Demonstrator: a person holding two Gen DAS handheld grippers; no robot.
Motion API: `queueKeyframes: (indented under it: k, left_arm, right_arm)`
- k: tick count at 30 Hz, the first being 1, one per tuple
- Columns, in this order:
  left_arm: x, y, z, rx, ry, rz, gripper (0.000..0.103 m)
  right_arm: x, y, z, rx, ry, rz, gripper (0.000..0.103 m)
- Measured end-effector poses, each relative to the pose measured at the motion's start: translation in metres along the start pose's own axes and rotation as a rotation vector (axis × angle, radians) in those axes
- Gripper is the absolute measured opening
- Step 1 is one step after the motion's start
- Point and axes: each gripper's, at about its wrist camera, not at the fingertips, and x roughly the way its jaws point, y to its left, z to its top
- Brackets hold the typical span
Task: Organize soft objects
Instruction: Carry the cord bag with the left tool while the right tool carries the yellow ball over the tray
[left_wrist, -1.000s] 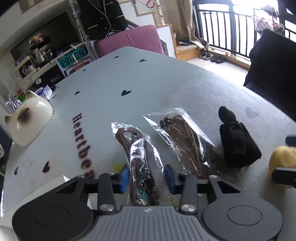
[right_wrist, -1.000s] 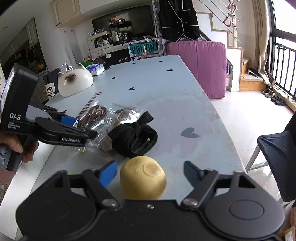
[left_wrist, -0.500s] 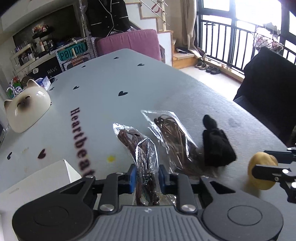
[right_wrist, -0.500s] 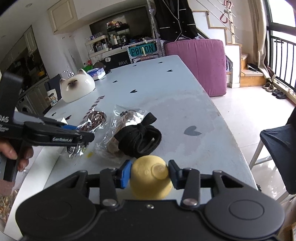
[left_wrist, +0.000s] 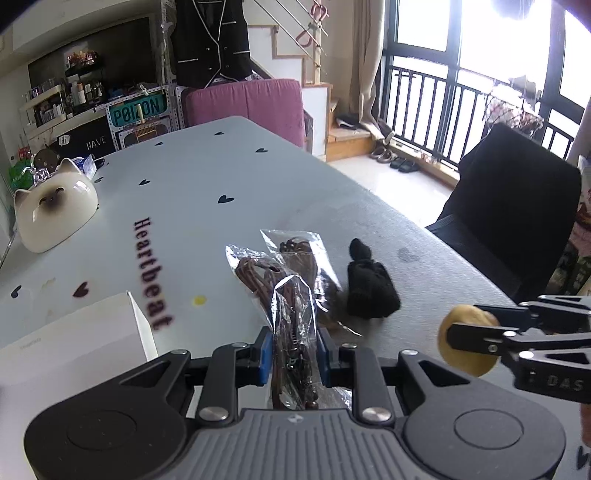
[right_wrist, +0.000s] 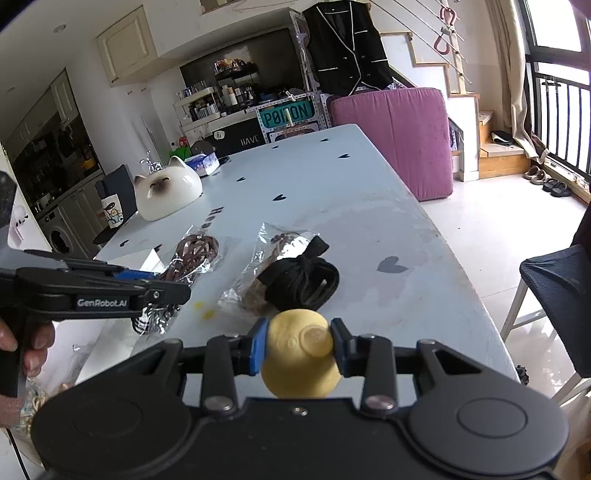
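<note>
- the left claw (left_wrist: 292, 353) is clamped on a clear bag of brown cord (left_wrist: 291, 317), its far end draped toward the worktop (left_wrist: 207, 173).
- the right claw (right_wrist: 297, 345) has just been closing and now pinches a yellow foam ball (right_wrist: 300, 354) between its blue pads, clear of the worktop near its right edge.
- a second clear bag of brown cord (right_wrist: 273, 254) lies flat mid-worktop, touching a black fabric bundle (right_wrist: 303, 278) just beside it.
- a white box (left_wrist: 70, 343) sits at the near left corner; a cat-shaped white bowl (left_wrist: 51, 214) stands well apart at the left edge.
- the far half of the worktop is open; a black chair (left_wrist: 517, 221) stands beside the right edge.
</note>
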Motion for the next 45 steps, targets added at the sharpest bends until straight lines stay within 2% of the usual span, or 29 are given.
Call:
queueKeyframes:
  k: [3,6,13,21,35,41,45]
  left_arm:
    - [-0.012,0.0,-0.003,-0.015,0.005,-0.004,0.026]
    - [-0.028,0.001,-0.008,-0.035,-0.017,-0.033,0.026]
    - [-0.059,0.006,-0.019,-0.055,-0.06,-0.037,0.026]
    - [-0.088,0.035,-0.036,-0.105,-0.093,0.011,0.026]
    - [-0.142,0.11,-0.073,-0.21,-0.139,0.129,0.026]
    - [-0.146,0.151,-0.089,-0.254,-0.129,0.178,0.026]
    - [-0.135,0.178,-0.104,-0.285,-0.088,0.22,0.026]
  right_arm:
    - [-0.006,0.004,-0.002,0.004,-0.005,0.001,0.037]
    - [-0.012,0.008,-0.003,0.012,-0.01,0.001,0.037]
    - [-0.024,0.021,-0.009,0.01,-0.01,0.001,0.037]
    - [-0.029,0.046,-0.009,-0.013,-0.014,0.035,0.037]
    - [-0.016,0.114,-0.007,-0.067,0.004,0.144,0.037]
    - [-0.011,0.141,-0.007,-0.098,0.02,0.171,0.037]
    - [-0.008,0.153,-0.008,-0.106,0.036,0.184,0.037]
